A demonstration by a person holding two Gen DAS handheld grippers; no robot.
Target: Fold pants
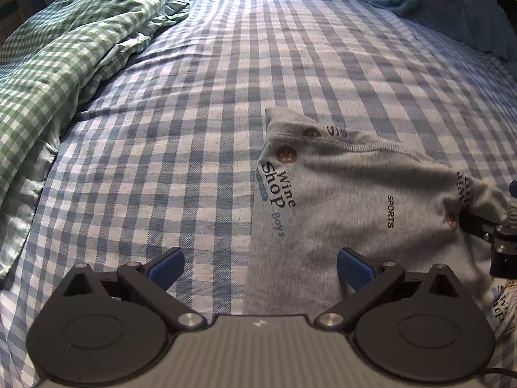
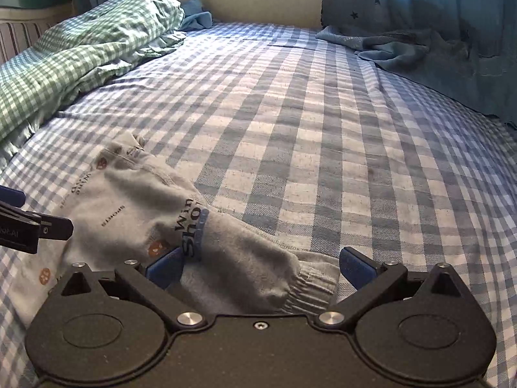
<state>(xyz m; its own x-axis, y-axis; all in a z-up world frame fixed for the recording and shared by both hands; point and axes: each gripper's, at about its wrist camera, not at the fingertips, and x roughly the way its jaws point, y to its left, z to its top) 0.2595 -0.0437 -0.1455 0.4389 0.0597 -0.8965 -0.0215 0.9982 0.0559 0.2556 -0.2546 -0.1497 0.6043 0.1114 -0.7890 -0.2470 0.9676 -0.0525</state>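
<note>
Although the grey pants [image 1: 355, 200] already lay doubled into a compact bundle on the checked bed sheet [image 1: 200, 103], near the bed's front edge and toward its right side in the left wrist view, the fold looked unfinished: a ribbed cuff [image 2: 310, 287] stuck out loosely at the near end, and the top layer sat rumpled rather than flat. The left gripper [image 1: 260, 266] hovered with its blue pads spread wide over the bundle's left border, clasping nothing. The right gripper [image 2: 260, 266] was likewise released, its jaws standing apart on either side of the cuffed end; cloth lay between them, yet no pinch was evident. The step in hand seemed to be a regrasp between folds. The next move would likely call for each gripper to close on an edge of the bundle and carry it over evenly, or to press the layers smooth. A green checked duvet [image 1: 64, 64] was heaped along the bed's left edge, and blue cloths [image 2: 397, 48] lay at the far right corner.
</note>
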